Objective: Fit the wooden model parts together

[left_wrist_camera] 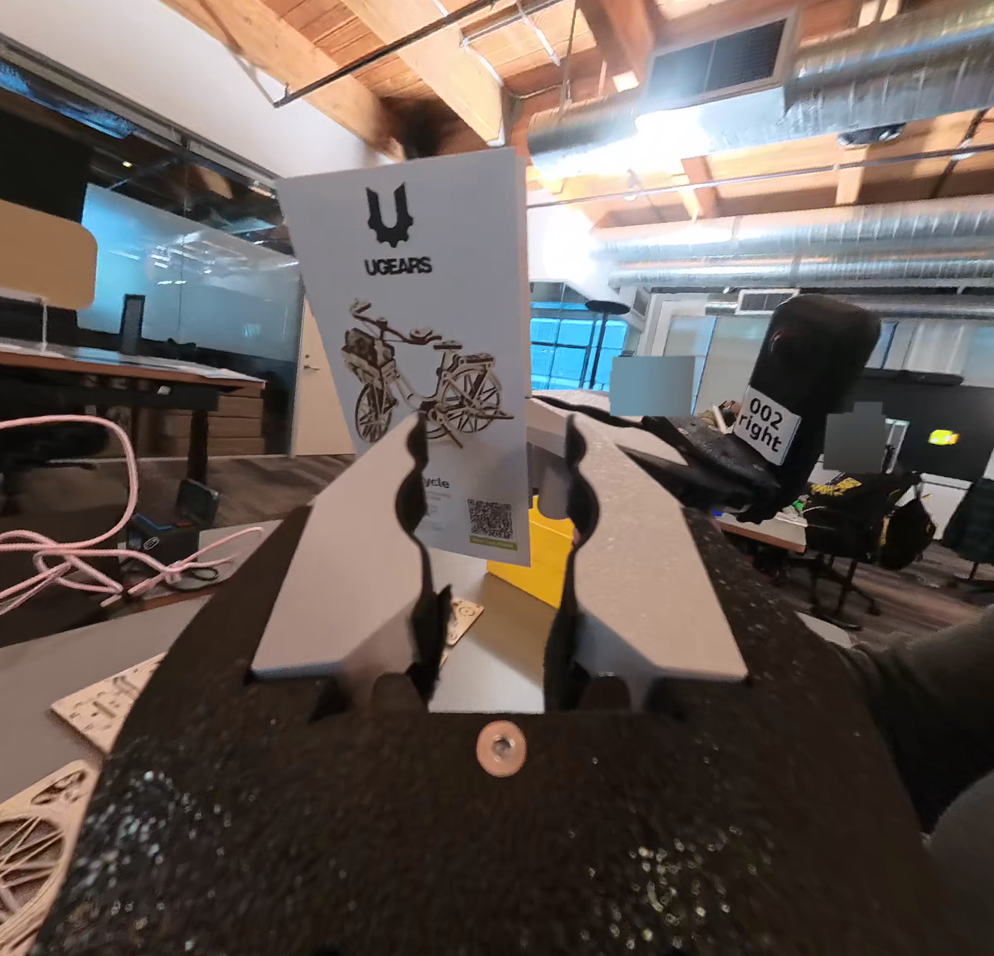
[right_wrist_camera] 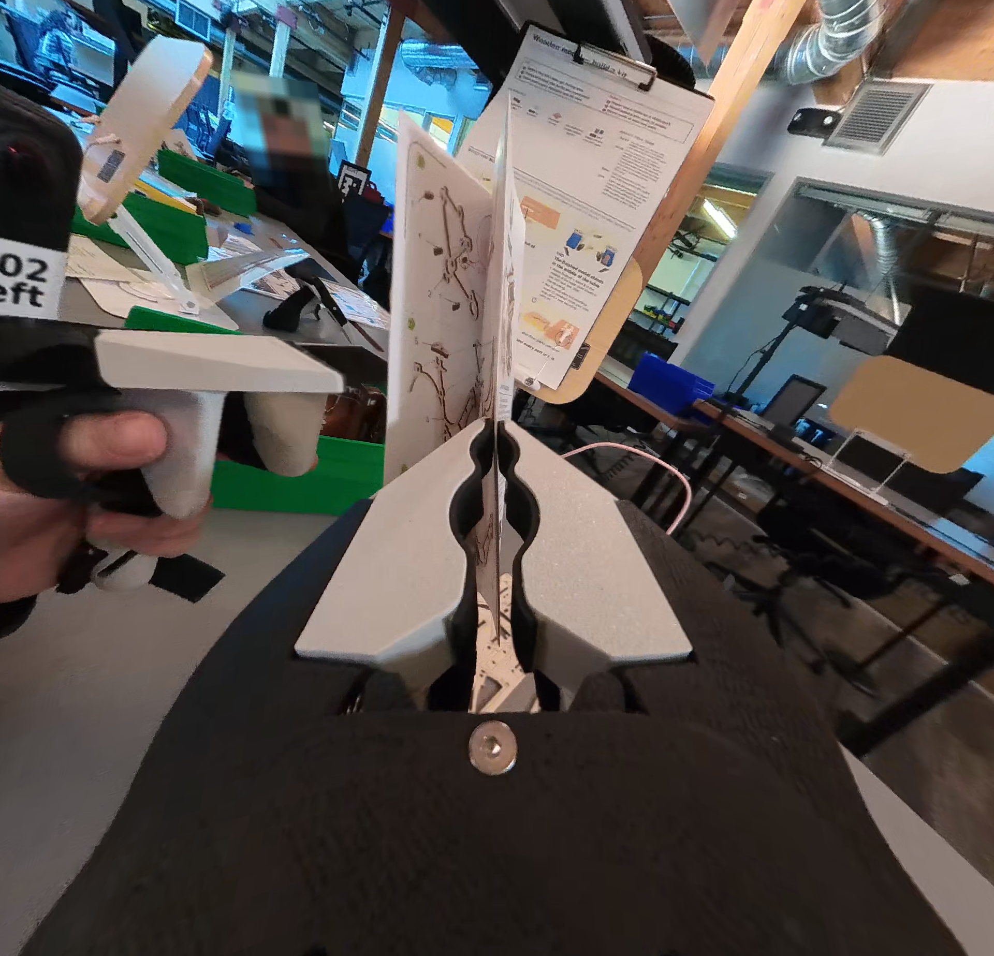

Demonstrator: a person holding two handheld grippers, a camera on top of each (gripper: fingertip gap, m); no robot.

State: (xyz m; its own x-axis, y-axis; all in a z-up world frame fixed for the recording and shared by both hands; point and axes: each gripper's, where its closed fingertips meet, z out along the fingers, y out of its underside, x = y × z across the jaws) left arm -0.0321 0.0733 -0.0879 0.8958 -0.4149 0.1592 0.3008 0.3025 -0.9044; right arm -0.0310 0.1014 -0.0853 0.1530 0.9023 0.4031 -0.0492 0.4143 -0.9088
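Between right gripper (right_wrist_camera: 495,505) fingers, upright booklet (right_wrist_camera: 457,285) clamped

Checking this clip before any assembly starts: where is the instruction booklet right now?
The instruction booklet is off the table, pinched upright in the right gripper; in the left wrist view its cover stands just beyond the open left gripper.
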